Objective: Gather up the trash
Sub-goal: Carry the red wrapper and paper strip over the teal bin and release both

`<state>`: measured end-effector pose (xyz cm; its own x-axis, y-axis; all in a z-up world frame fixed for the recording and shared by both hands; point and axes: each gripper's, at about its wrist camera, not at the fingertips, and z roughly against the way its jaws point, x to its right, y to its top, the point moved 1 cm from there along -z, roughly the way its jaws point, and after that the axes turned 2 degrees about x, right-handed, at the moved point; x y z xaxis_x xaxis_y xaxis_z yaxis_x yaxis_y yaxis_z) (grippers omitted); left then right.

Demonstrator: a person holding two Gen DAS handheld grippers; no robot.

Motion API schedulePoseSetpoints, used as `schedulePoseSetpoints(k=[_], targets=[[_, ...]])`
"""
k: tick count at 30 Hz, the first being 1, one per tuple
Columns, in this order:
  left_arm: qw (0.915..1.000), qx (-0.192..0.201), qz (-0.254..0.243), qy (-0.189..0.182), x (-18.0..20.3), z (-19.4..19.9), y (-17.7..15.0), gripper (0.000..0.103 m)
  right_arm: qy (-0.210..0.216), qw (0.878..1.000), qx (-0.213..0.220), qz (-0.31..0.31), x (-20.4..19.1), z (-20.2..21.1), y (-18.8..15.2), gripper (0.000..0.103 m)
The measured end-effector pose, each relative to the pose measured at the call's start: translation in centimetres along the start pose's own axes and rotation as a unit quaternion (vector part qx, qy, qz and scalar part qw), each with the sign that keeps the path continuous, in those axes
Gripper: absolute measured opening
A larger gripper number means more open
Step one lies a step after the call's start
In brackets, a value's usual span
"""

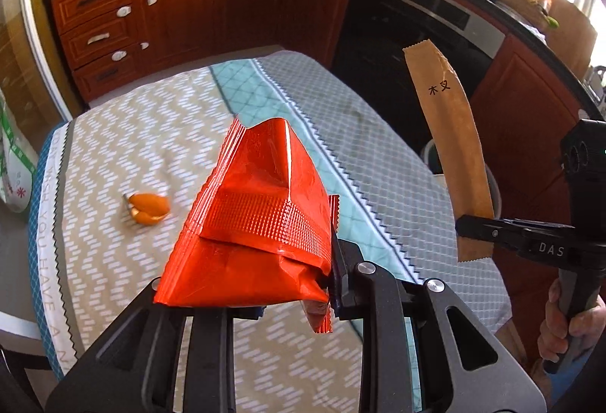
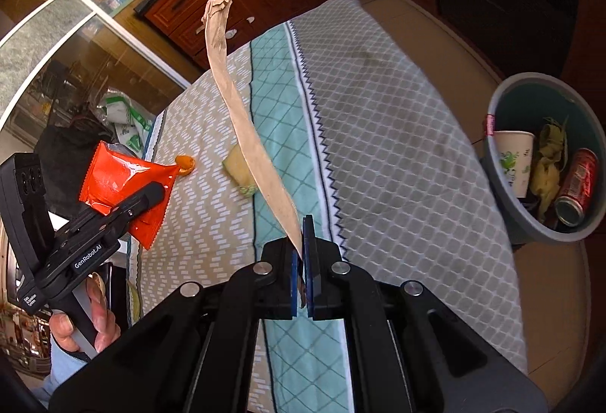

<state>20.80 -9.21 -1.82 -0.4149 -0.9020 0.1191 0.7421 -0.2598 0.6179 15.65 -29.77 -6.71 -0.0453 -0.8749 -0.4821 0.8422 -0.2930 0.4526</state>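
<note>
My left gripper [image 1: 272, 280] is shut on a crumpled red foil wrapper [image 1: 250, 216], which stands up from the jaws and hides the left finger. In the right wrist view the left gripper [image 2: 147, 201] holds that red wrapper [image 2: 117, 182] above the table's left edge. Pinched by its lower end, a long brown paper sleeve [image 2: 242, 110] with printed characters rises from my shut right gripper [image 2: 303, 250]. From the left wrist, the right gripper [image 1: 473, 227] and its sleeve [image 1: 454, 147] hang beyond the table's right edge. An orange peel [image 1: 149, 210] lies on the patterned tablecloth [image 1: 151, 132].
A grey bin [image 2: 538, 76] stands on the floor right of the table, holding a paper cup [image 2: 515, 159], a red can [image 2: 575, 185] and peels. A yellow scrap [image 2: 236, 166] lies on the cloth near the orange peel [image 2: 185, 163]. Wooden cabinets [image 1: 212, 3] and an oven [image 1: 413, 22] stand behind.
</note>
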Motion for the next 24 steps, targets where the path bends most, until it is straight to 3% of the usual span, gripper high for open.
schedulePoseSetpoints(k=[12, 18, 24], targets=[[0.993, -0.031, -0.1, -0.054, 12.8, -5.5, 4.0, 0.025, -0.07, 0.99, 0.078, -0.09, 12.9, 7.6, 1.2, 0.003], [0.9845, -0.059, -0.144, -0.08, 19.2, -9.7, 4.9, 0.025, -0.113, 0.981, 0.062, -0.142, 19.1, 8.5, 0.3, 0.003], [0.9747, -0.101, -0.171, -0.103, 24.1, -15.0, 5.2, 0.025, -0.117, 0.976, 0.044, -0.178, 22.7, 7.5, -0.1, 0.003]])
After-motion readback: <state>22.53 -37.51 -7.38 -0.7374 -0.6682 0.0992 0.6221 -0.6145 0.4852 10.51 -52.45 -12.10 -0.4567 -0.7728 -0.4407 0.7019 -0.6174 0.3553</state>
